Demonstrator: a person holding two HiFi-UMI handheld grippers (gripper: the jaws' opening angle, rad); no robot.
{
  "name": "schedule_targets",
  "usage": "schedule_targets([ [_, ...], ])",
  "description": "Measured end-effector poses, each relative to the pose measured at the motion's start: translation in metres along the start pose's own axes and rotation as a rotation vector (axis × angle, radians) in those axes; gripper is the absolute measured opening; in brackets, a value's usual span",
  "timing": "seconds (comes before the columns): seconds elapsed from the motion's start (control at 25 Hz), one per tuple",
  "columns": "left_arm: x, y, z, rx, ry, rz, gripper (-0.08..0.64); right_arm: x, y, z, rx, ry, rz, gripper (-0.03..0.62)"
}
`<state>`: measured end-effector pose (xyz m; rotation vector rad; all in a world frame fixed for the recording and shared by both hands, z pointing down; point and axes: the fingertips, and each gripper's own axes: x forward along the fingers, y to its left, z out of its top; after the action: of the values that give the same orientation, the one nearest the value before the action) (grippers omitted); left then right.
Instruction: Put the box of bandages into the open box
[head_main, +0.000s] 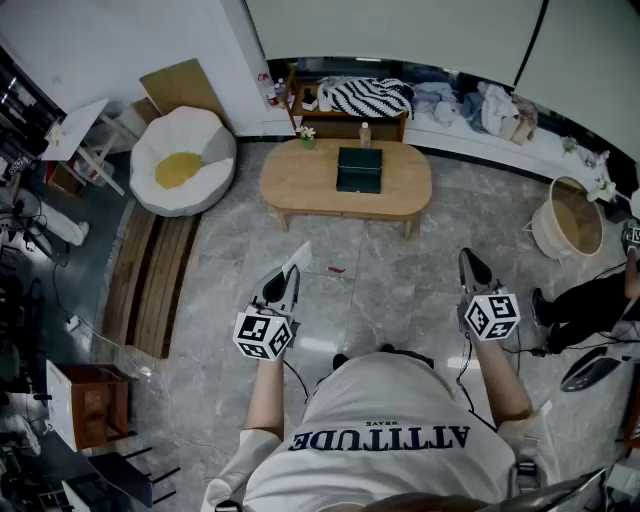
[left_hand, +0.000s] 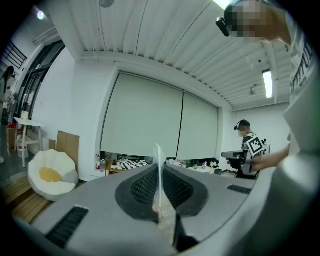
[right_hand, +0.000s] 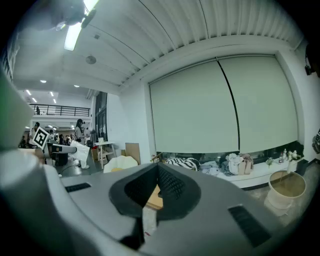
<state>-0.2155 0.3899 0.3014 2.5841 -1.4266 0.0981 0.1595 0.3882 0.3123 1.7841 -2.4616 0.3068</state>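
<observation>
Grey marbled floor (head_main: 400, 270), pale wooden worktop (head_main: 300, 188) well ahead carrying dark green box (head_main: 360, 168); egg-shaped cushion (head_main: 183, 160) left, basket (head_main: 566, 218) right. Left gripper (head_main: 287, 278) fingers (left_hand: 137, 187) clenched on thin white packet (head_main: 298, 257); right gripper (head_main: 471, 266) clenched, empty.

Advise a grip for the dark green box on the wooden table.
Probably top-down, jaws across its left and right sides, approaching from the near table edge: the dark green box lies flat mid wooden table, sides clear, bottle behind it.
</observation>
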Motion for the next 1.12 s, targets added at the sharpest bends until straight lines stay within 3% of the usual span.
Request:
schedule_targets([
  [0.8,-0.008,-0.033,-0.007,-0.001,-0.002,0.030,0.031,-0.018,-0.017,-0.002,0.027,-0.006,0.034,0.020],
  [1.12,-0.001,-0.059,-0.016,-0.004,-0.003,0.056,0.031,-0.026,-0.034,-0.011,-0.025,0.018,0.086,0.020],
])
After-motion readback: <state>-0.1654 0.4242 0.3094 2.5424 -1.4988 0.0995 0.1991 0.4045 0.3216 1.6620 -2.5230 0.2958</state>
